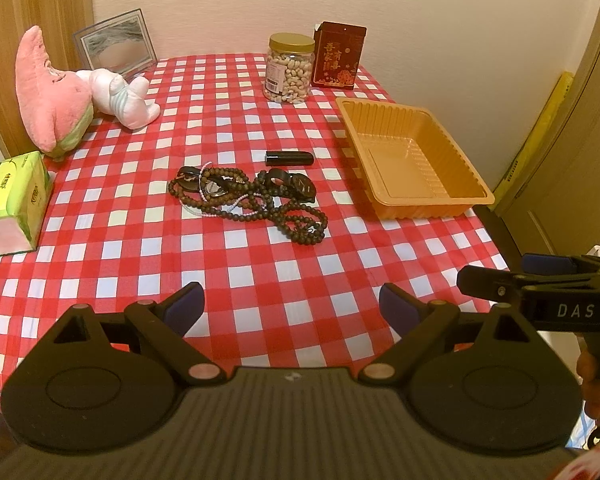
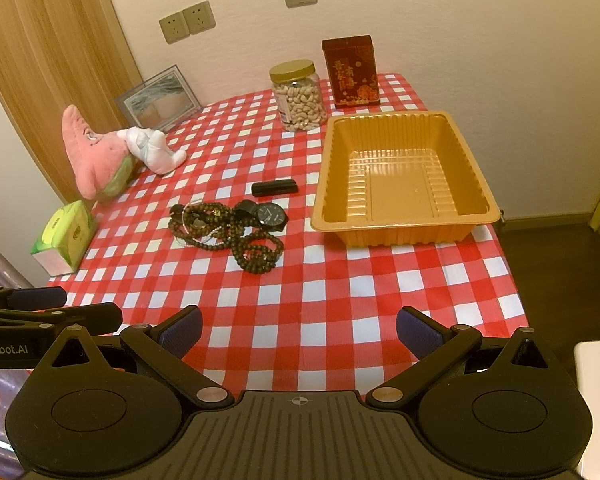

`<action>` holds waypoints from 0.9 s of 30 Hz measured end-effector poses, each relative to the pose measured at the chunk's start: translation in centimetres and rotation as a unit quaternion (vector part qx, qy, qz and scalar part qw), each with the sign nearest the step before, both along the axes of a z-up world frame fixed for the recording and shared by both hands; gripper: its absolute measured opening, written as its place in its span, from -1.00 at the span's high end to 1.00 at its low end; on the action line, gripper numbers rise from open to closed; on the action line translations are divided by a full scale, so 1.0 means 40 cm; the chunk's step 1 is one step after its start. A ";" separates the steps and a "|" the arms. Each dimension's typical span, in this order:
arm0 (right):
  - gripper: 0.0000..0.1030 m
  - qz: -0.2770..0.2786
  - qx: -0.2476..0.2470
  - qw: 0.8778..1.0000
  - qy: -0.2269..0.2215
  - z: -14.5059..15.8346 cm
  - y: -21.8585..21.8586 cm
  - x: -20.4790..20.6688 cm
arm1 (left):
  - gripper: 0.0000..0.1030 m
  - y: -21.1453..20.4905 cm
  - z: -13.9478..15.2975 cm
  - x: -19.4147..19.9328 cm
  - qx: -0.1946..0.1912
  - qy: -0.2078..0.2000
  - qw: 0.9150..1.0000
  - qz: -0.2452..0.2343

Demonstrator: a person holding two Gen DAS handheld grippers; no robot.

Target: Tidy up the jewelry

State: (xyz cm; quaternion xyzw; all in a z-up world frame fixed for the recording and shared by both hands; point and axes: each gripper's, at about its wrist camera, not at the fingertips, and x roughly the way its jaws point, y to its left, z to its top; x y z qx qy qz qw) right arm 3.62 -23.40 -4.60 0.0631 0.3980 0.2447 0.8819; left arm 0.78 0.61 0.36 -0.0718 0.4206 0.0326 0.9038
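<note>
Here the left gripper (image 1: 292,304) and right gripper (image 2: 299,328) both hover with fingers spread apart, gripping nothing. Straight ahead of them, a tangle of bead strands (image 2: 228,236) and a watch (image 2: 271,215) lies on the checked tablecloth (image 2: 340,300). Beyond to the right, the orange tray (image 2: 400,236) holds nothing; 1 lidded jar of nuts (image 2: 299,98) stands behind.

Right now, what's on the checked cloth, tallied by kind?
Jewelry heap (dark bead strands, black watch, tangled; strand count unclear): 1
Black tube: 1
Orange tray, nothing in it: 1
Nut jar: 1
Red box: 1
Plush toys: 2
Tissue pack: 1
Picture frame: 1
Total: 9
</note>
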 end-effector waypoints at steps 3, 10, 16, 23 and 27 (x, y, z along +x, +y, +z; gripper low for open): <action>-1.00 0.000 0.000 1.000 0.000 0.000 0.000 0.000 | -0.81 0.000 0.000 0.000 0.000 0.000 1.000 0.000; -1.00 0.000 0.000 1.000 0.000 -0.001 -0.001 0.001 | -0.81 0.000 0.000 0.000 0.000 0.000 1.000 0.000; -1.00 -0.001 0.001 1.000 0.000 -0.002 -0.002 0.003 | -0.81 0.000 0.000 0.000 0.000 0.000 1.000 0.000; -0.99 -0.008 0.006 1.000 -0.001 0.001 -0.004 0.010 | -0.81 0.004 -0.021 0.042 -0.001 0.003 1.000 -0.001; -0.99 -0.040 0.014 0.999 -0.013 -0.007 -0.034 0.027 | -0.81 -0.001 -0.034 0.062 0.003 0.004 1.000 -0.002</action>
